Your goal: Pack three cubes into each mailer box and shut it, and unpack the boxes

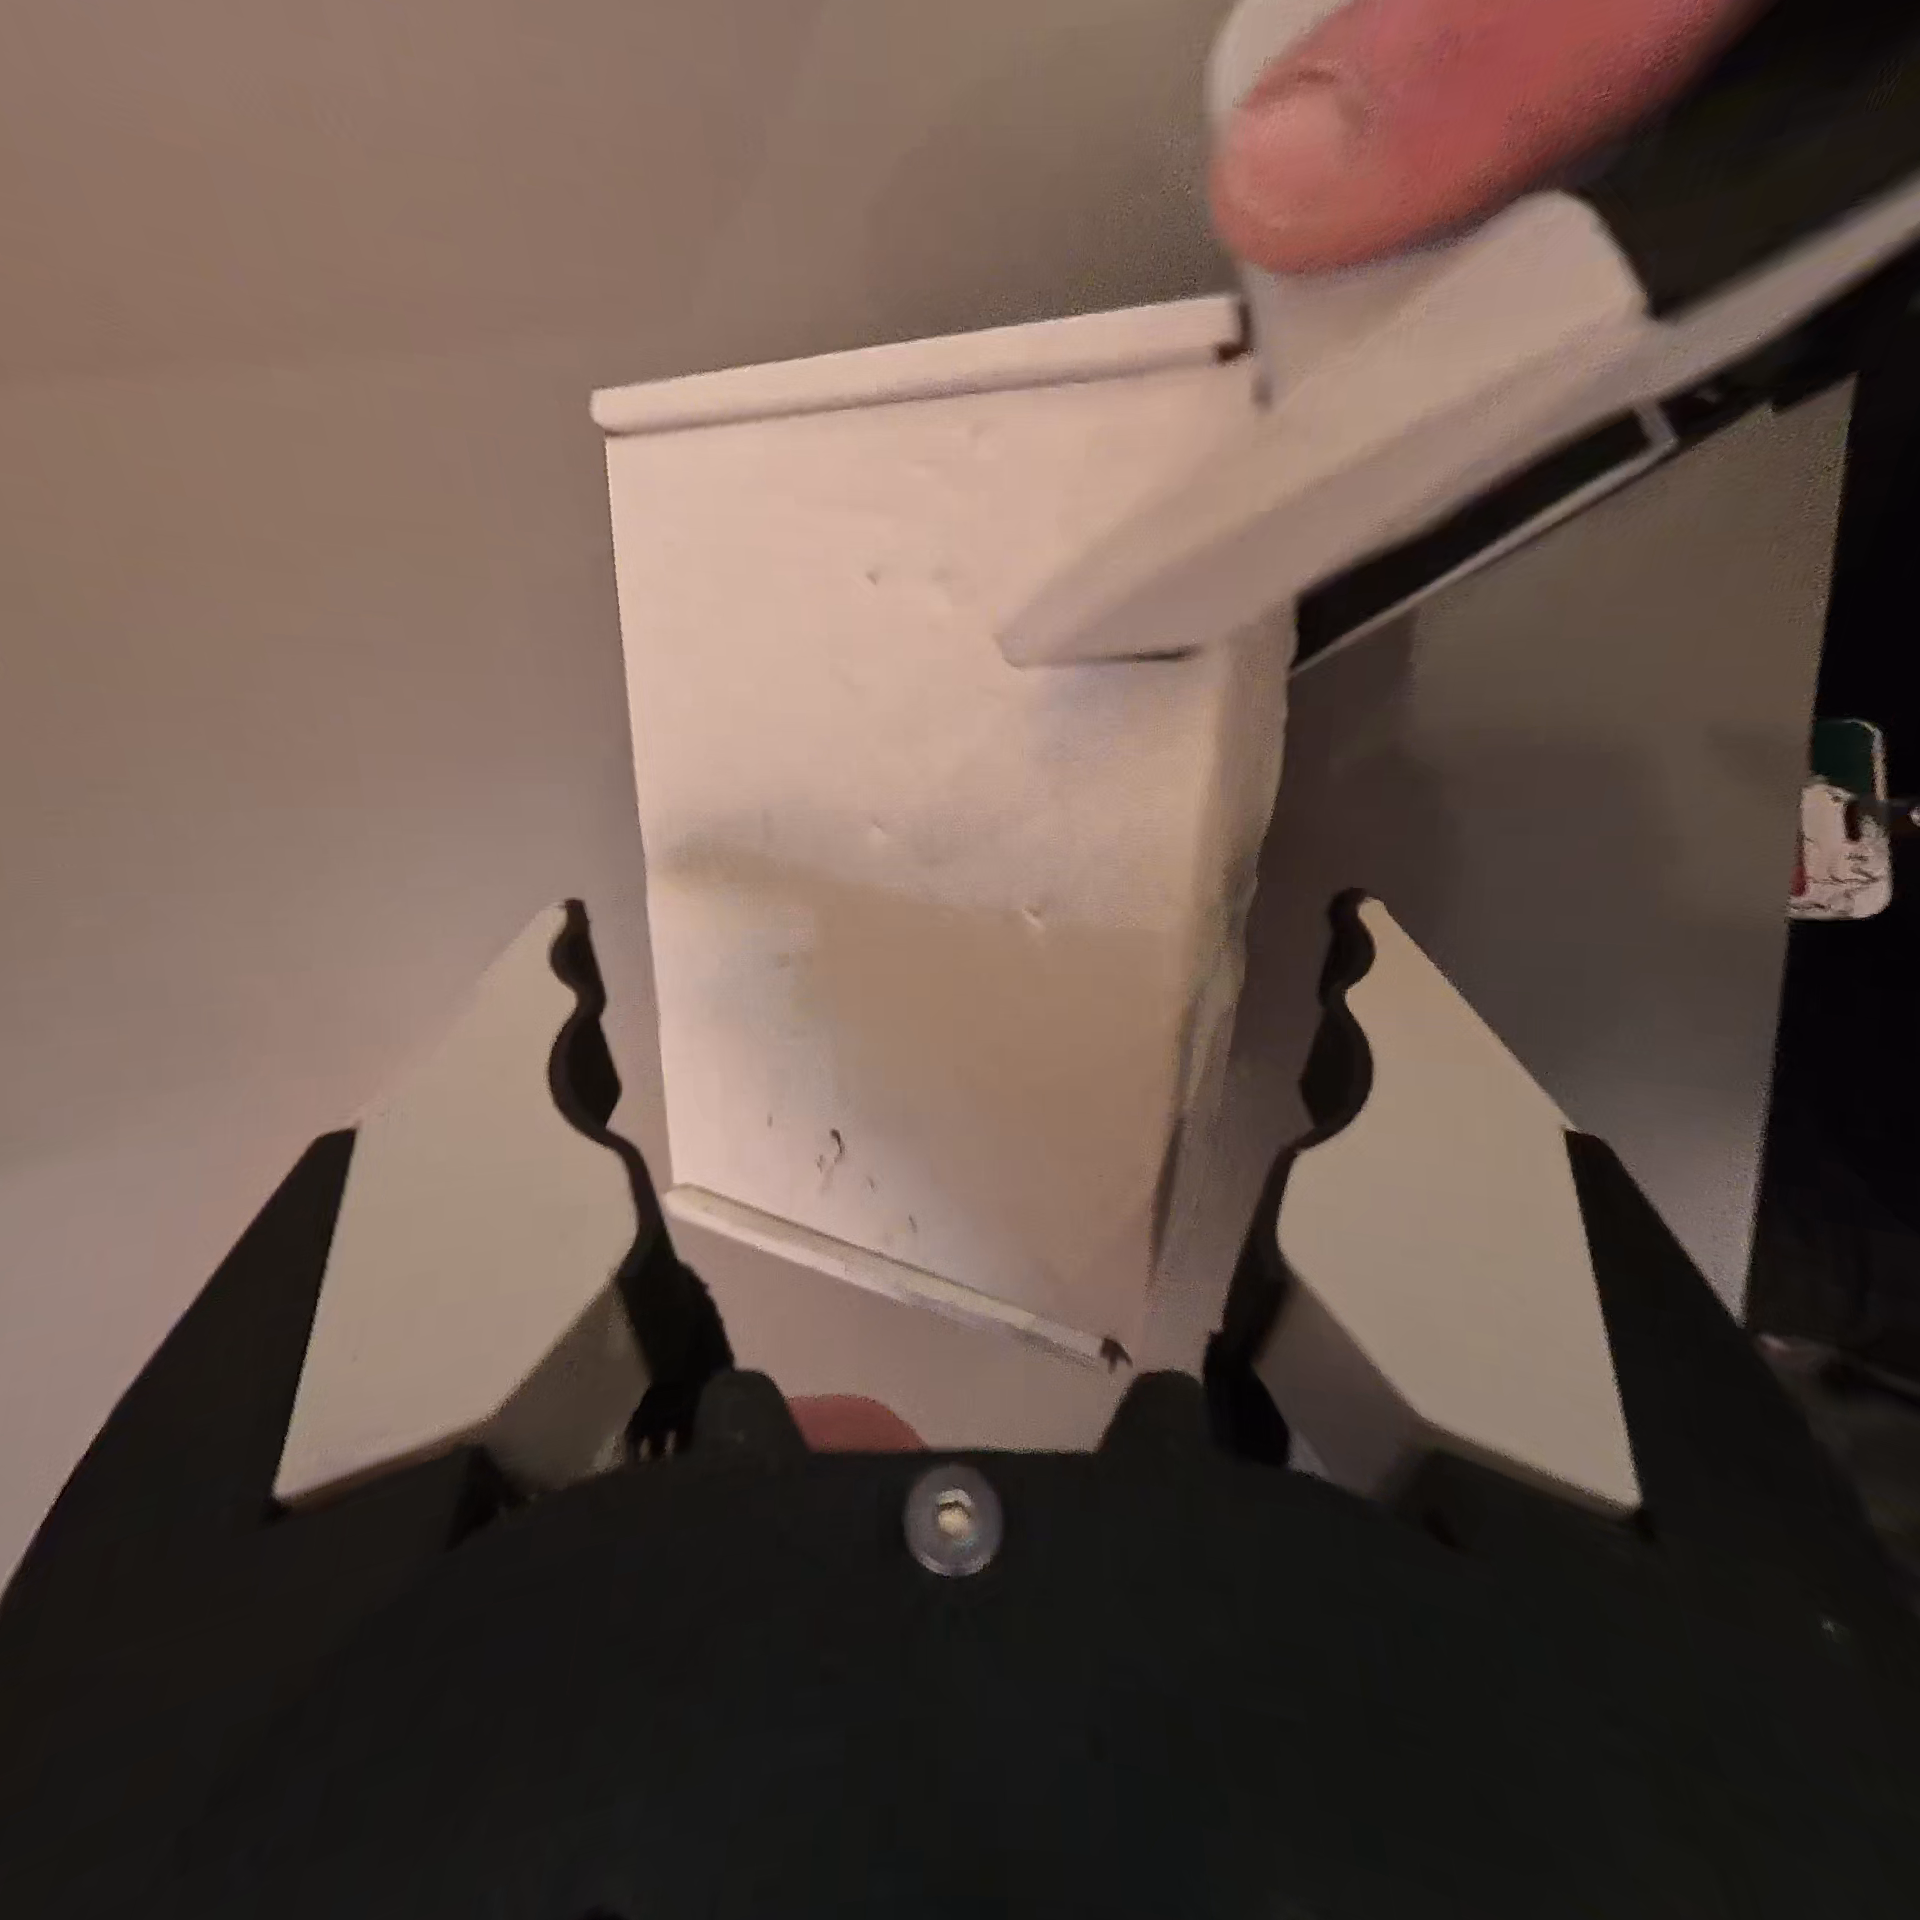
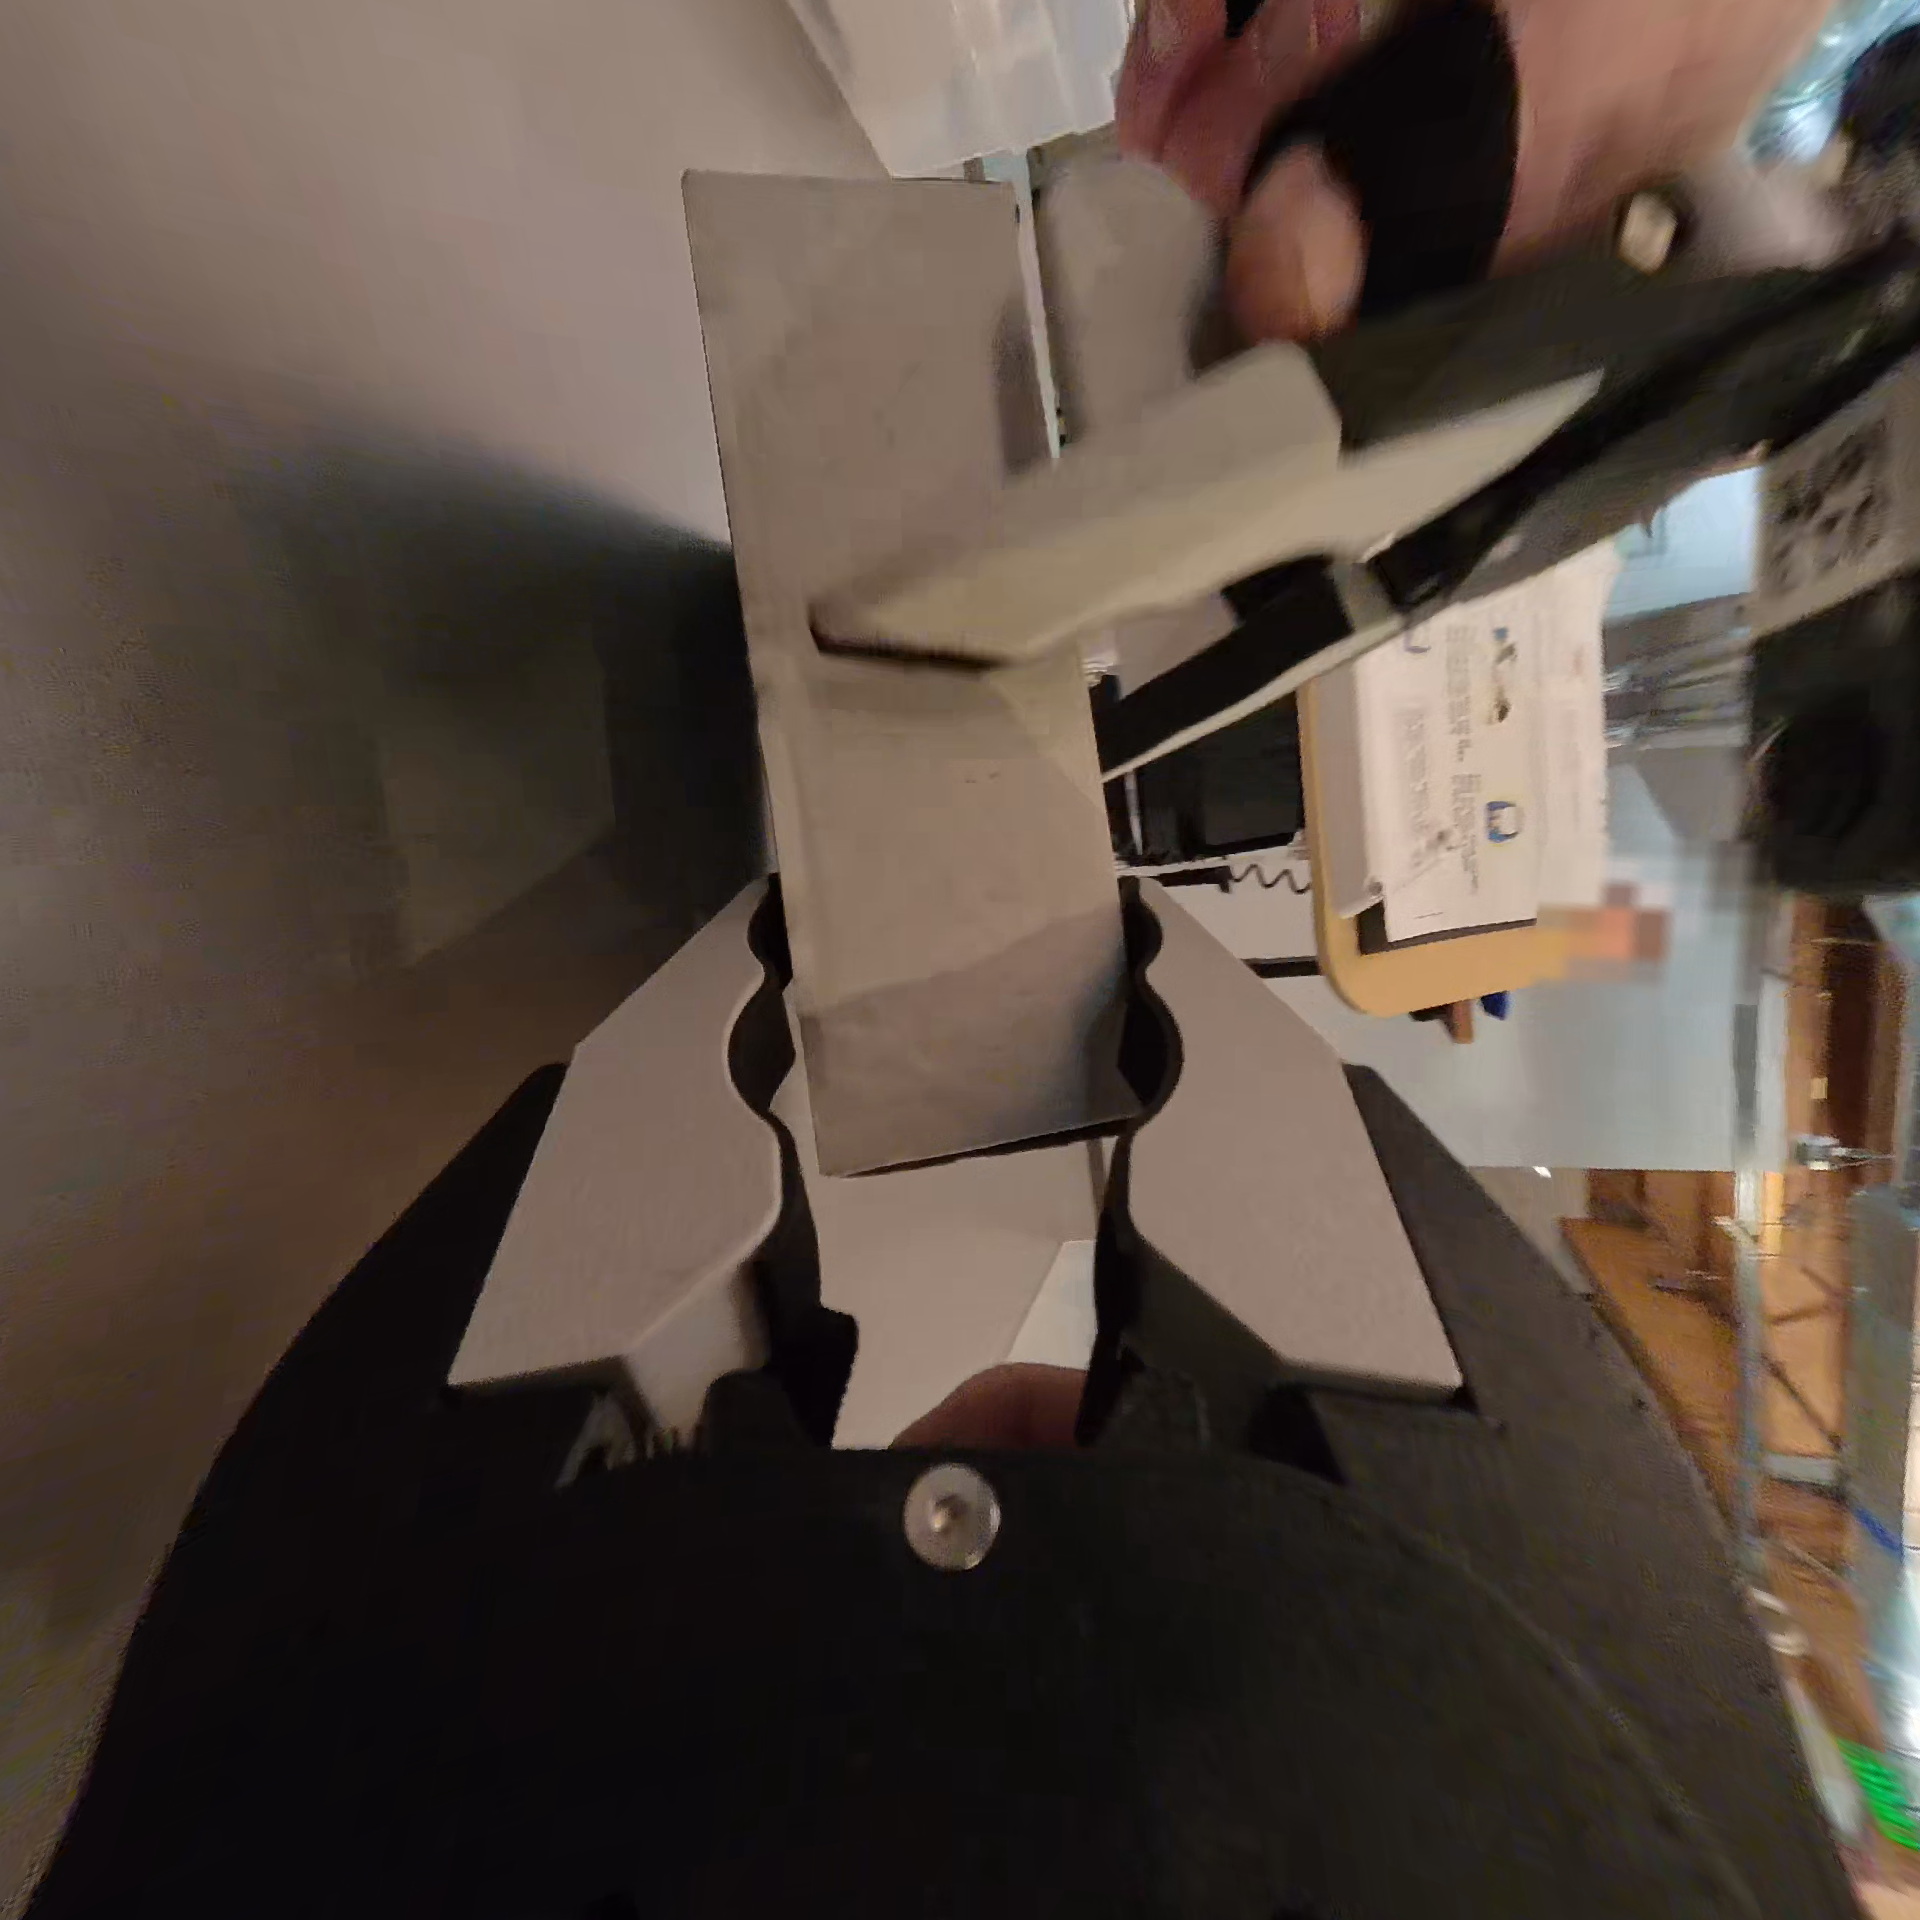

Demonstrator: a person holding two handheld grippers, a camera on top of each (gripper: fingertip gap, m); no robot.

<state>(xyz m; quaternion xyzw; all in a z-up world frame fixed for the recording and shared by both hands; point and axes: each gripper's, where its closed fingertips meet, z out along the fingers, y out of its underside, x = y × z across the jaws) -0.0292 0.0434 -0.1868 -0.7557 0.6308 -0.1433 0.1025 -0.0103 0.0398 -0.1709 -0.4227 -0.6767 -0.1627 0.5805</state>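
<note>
A white mailer box (image 1: 935, 727) is held up in the air, shut, its long face toward the left wrist view. My left gripper (image 1: 961, 925) straddles its near end, with a small gap showing at each fingertip. My right gripper (image 2: 940, 914) presses on both sides of the box (image 2: 904, 436), shut on it. In each view the other gripper comes in from the upper right, blurred, with one finger (image 1: 1299, 468) (image 2: 1143, 520) laid across the box face. No cubes are in view.
A person's fingers (image 1: 1403, 125) hold the other gripper's handle. A plain grey surface (image 1: 260, 623) lies behind the box. At the right of the right wrist view are a tan board with papers (image 2: 1455, 779) and a wooden floor (image 2: 1662, 1299).
</note>
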